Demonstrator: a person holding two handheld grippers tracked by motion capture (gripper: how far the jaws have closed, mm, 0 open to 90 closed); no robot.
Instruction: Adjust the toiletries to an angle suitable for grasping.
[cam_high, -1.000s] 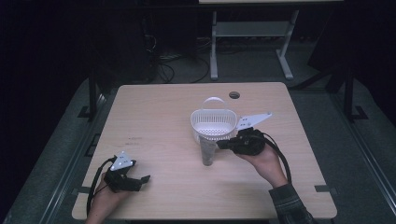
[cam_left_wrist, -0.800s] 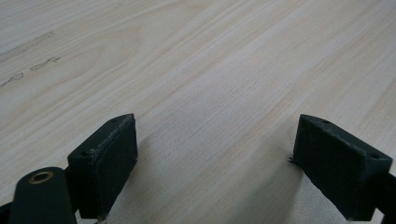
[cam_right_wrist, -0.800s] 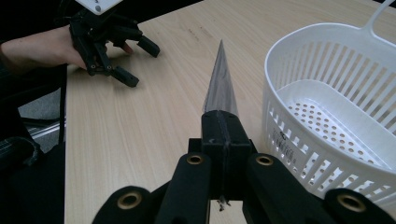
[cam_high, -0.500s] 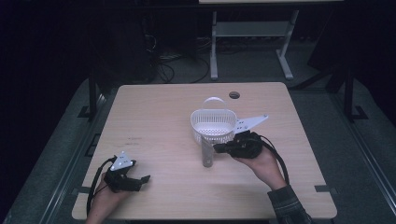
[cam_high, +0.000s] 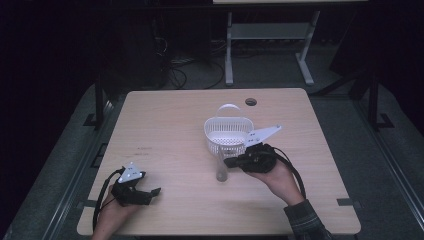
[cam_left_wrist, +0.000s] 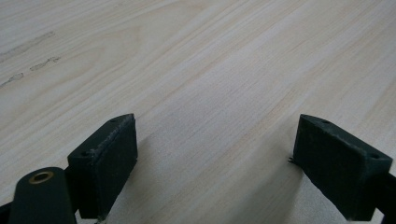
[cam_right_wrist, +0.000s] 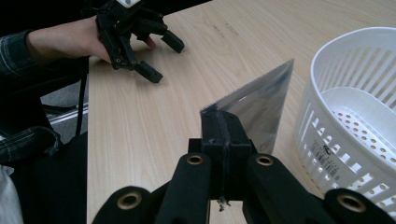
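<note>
the right gripper (cam_right_wrist: 223, 140) has its jaws pressed together on the edge of a thin clear bag (cam_right_wrist: 254, 109), which hangs beside the white basket (cam_high: 228, 131) near the middle of the table (cam_high: 165, 125). to do this well, lift the bag above the basket rim before opening. the left gripper (cam_left_wrist: 215, 158) rests open and holds nothing, at the near left corner.
</note>
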